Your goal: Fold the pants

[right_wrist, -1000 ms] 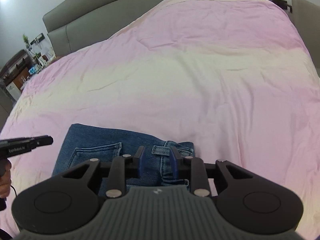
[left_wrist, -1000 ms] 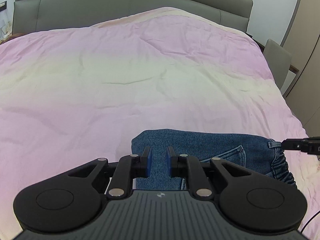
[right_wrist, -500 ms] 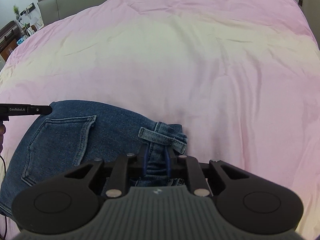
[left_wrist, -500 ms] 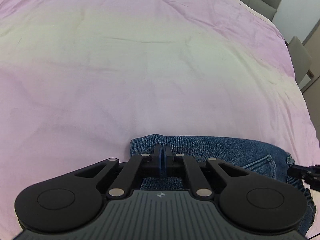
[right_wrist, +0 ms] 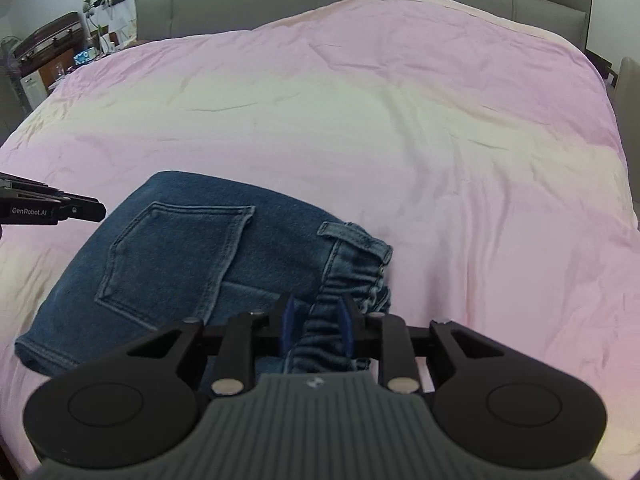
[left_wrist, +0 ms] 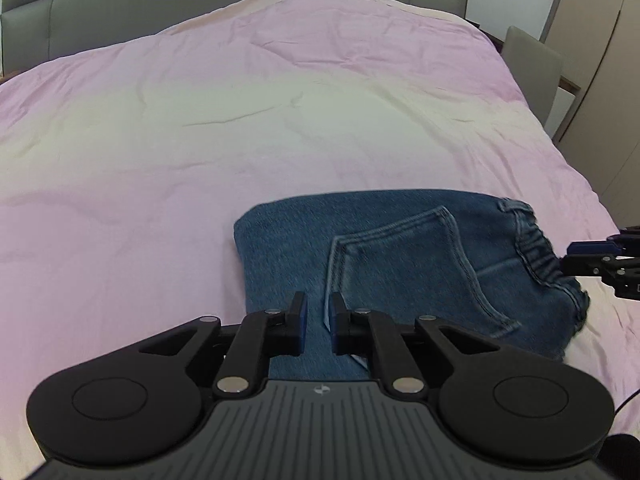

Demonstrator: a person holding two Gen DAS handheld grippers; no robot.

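- Pants (left_wrist: 400, 264): blue denim, folded into a compact block. The block lies flat on the pink cover (left_wrist: 240, 120) of the bed, near its front edge.
- Back pocket (right_wrist: 176, 260): faces up on the top layer of the fold.
- Waistband (right_wrist: 356, 280): elasticated and gathered, with a belt loop across it. It forms the right-hand end of the block.
- Left claw (left_wrist: 318, 322): jaws stand slightly apart, with a narrow gap between the blue pads (left_wrist: 303, 316). No fabric sits between them. The claw holds nothing.
- Left claw position: the tips are over the left half of the block, near its front edge. The pocket's corner lies just ahead and to the right of the tips. Whether the tips touch the denim cannot be told.
- Right claw (right_wrist: 316, 320): jaws stand partly open. The gathered waistband bunches up between the pads (right_wrist: 289, 316). Both pads appear to touch the cloth, but a firm grip cannot be told.
- Right claw position: it is at the waistband end. The pocket lies ahead and to the left of the tips.
- Cross view: from the left camera, the right claw's tips (left_wrist: 592, 256) meet the waistband edge at far right. From the right camera, the left claw (right_wrist: 80, 210) shows at far left, just beside the block's far left corner.
- Headboard (right_wrist: 360, 8): grey and padded, well ahead of both claws, beyond the cover.
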